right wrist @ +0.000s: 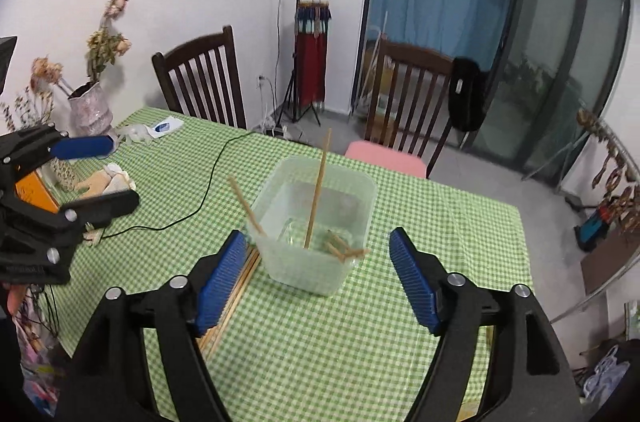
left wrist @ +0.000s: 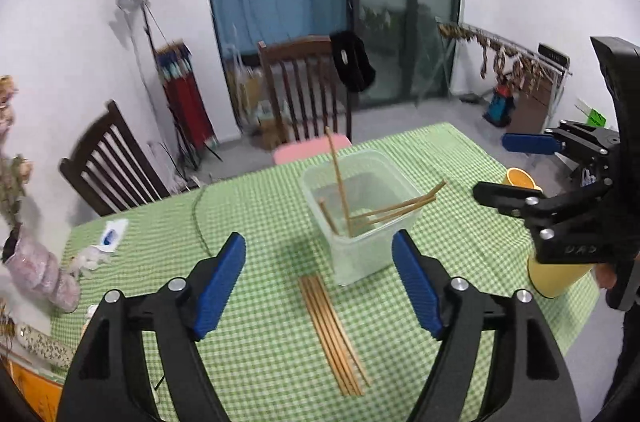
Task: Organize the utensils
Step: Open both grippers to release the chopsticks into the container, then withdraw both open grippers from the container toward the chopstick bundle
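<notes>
Both tongs spread wide, nothing between the pads. Left tongs [left wrist: 320, 286] hang above the tabletop [left wrist: 248, 206]; right tongs [right wrist: 316, 278] sit off to their right at about the same height, also empty.

Risks from here:
- Tub [left wrist: 360, 214] is light, clear plastic, just ahead of both tongs. A low pass or a nudge with a pad would likely slide or tip it.
- One chopstick [left wrist: 339, 182] in the tub stands nearly upright, well above the rim. Others [left wrist: 400, 208] lean out over the rim on the right-tongs side. Any of these could catch on a passing tong and lever out, or pull the tub over.
- Bundle [left wrist: 332, 334] lies flat on the cloth just below and between the left pads, sticks side by side. Thin and flush to the cloth; a pinch may take only some, or snag the cloth and drag it.
- Yellow cup [left wrist: 556, 274] stands near the right tongs; an outward swing could knock it.

Containers:
- Tub: several chopsticks, loose, crossing at different angles. Exact count unclear.
- Yellow cup: contents not visible.
- Orange bowl [left wrist: 520, 178] beyond the right tongs: contents not visible.

Judgement: part sorted; the bundle on the cloth is left to move.
</notes>
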`<action>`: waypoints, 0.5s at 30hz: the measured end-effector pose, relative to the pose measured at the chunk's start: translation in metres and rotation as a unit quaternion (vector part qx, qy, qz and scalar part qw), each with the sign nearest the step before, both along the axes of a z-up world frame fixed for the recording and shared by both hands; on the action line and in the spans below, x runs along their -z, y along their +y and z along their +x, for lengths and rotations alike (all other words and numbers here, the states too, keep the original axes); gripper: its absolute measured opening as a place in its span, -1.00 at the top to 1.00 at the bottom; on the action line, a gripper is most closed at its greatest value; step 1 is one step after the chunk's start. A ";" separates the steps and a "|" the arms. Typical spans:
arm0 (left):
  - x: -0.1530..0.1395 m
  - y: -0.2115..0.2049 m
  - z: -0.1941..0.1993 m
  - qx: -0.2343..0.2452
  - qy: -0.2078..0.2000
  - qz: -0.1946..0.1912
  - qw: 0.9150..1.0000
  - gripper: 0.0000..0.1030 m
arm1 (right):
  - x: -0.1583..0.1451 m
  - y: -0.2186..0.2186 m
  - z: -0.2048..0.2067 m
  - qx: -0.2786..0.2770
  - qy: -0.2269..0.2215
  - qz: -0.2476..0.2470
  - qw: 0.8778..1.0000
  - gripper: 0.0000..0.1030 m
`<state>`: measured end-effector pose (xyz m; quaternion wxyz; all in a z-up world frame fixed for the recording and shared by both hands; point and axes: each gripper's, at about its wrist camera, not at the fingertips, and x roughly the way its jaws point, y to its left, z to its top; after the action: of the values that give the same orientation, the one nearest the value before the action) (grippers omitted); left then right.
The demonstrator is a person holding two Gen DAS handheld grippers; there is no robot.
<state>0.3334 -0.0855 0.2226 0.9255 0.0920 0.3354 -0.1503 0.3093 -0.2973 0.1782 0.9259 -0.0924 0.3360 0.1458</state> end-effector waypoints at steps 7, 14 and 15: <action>0.041 0.044 -0.107 -0.062 -0.122 -0.069 0.988 -0.65 | 0.045 -0.001 -0.082 0.013 -0.121 -0.003 0.993 -0.57; 0.109 0.061 -0.189 -0.104 -0.204 -0.083 0.970 -0.87 | 0.099 -0.004 -0.148 0.043 -0.178 0.034 0.983 -0.61; 0.118 0.063 -0.196 -0.112 -0.217 -0.081 0.966 -0.87 | 0.106 -0.005 -0.157 0.052 -0.182 0.041 0.981 -0.63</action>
<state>0.1373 -0.0227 0.1044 0.9914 0.0088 0.1210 -0.0492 0.1527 -0.3021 0.0726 0.9809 -0.0619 0.1596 0.0919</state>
